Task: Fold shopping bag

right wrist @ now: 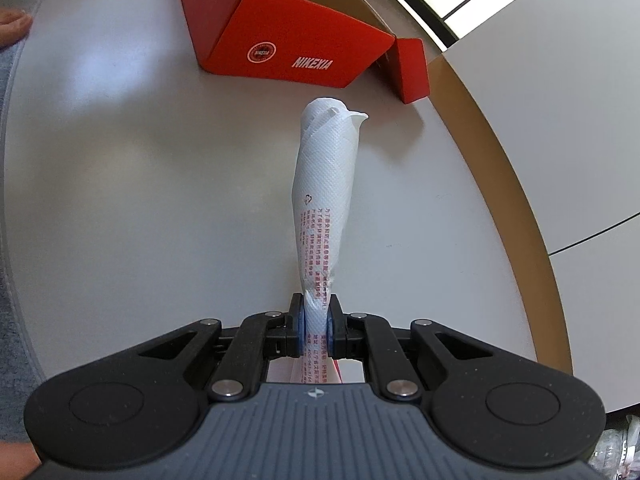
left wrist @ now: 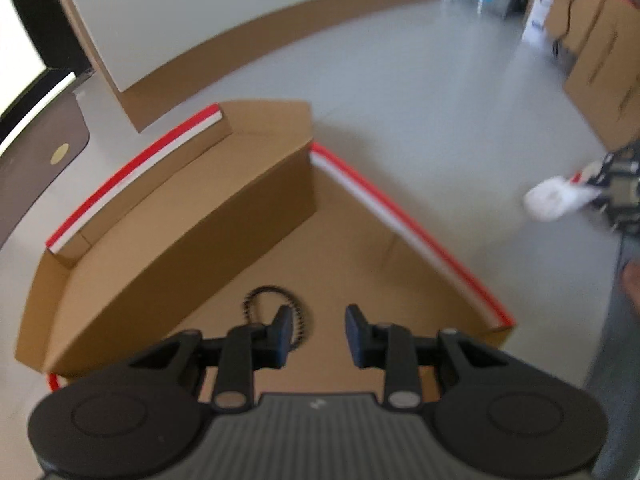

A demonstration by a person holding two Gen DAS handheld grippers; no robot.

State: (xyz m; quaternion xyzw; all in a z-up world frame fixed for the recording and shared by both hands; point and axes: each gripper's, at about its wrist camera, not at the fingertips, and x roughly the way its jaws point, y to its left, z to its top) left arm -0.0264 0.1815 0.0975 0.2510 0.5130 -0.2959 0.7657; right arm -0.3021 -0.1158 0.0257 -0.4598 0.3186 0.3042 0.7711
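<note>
The right tool point(right wrist: 316, 322) was clamped on the rolled bag point(right wrist: 324, 184), the left tool point(left wrist: 318, 332) spread over the box point(left wrist: 192, 216); best lower the bag gently, keeping folds tight.

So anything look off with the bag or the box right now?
The bag is rolled into a long tube rather than folded flat, pinched at one end by the right gripper, so it sticks out over the table. The left gripper is open, over the open box, where a coiled black cord lies.
</note>
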